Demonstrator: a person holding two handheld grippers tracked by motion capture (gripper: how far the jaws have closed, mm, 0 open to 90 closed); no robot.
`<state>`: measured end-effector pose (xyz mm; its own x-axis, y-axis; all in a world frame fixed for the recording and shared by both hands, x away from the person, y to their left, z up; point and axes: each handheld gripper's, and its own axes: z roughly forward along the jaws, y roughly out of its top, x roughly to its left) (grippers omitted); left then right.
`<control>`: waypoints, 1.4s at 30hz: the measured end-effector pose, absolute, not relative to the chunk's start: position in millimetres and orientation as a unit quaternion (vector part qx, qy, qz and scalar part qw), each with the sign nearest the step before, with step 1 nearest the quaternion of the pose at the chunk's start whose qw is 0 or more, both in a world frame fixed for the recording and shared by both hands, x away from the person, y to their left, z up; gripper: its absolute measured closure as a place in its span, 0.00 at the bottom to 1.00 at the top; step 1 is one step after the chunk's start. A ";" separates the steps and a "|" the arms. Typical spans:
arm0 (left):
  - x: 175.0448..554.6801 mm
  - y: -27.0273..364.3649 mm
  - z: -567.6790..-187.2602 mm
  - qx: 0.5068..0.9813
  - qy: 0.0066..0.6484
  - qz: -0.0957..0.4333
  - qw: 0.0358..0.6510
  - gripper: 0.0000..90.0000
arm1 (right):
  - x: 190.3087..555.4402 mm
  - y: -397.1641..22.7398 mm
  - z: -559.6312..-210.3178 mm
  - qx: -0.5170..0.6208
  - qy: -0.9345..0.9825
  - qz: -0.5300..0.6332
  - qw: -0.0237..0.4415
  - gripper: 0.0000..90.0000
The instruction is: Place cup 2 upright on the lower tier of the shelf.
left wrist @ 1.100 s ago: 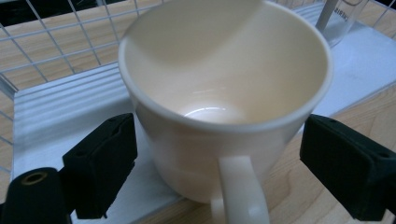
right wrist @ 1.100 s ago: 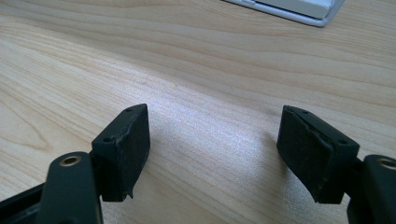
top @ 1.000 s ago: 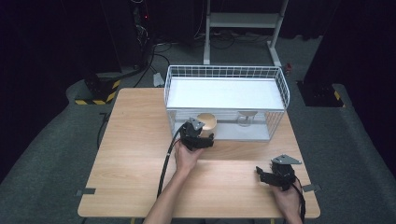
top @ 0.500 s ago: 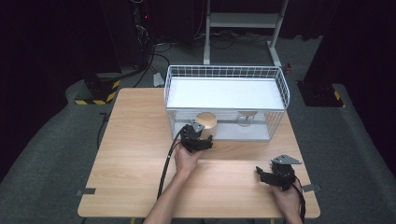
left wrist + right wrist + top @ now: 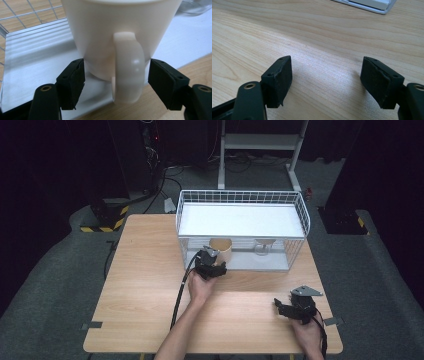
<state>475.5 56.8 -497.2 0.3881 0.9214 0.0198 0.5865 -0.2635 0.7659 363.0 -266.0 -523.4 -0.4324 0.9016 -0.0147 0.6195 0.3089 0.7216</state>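
Left hand-held gripper (image 5: pixel 116 82) open, mug (image 5: pixel 120 32) in basket (image 5: pixel 300 210)

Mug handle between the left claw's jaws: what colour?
Cream-white, like the rest of the mug; handle shows best in the left gripper view.

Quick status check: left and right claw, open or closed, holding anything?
Left claw: open, jaws either side of the cream mug's handle, not clamped.
Right claw: open, empty, over the wooden table.
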 end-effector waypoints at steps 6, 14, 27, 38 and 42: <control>482.6 55.9 -497.6 0.757 0.501 0.247 0.339 0.37 | 363.1 -266.1 -523.4 0.487 0.780 0.328 0.215 0.29; 491.9 56.5 -501.1 0.752 0.512 0.243 0.336 0.43 | 363.1 -266.3 -523.5 0.485 0.781 0.328 0.216 0.29; 503.7 54.7 -504.2 0.755 0.517 0.250 0.316 0.51 | 362.7 -266.0 -523.4 0.487 0.780 0.329 0.215 0.29; 515.5 52.7 -501.3 0.760 0.512 0.249 0.314 0.55 | 362.7 -266.0 -523.5 0.488 0.780 0.328 0.215 0.29; 516.9 50.3 -502.5 0.752 0.532 0.239 0.308 0.55 | 362.7 -266.0 -523.5 0.487 0.780 0.328 0.215 0.29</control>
<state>516.9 50.3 -502.5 0.3193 0.9471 0.0310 0.6535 -0.2438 0.7165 362.7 -266.0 -523.5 -0.4323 0.9016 -0.0150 0.6192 0.3089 0.7219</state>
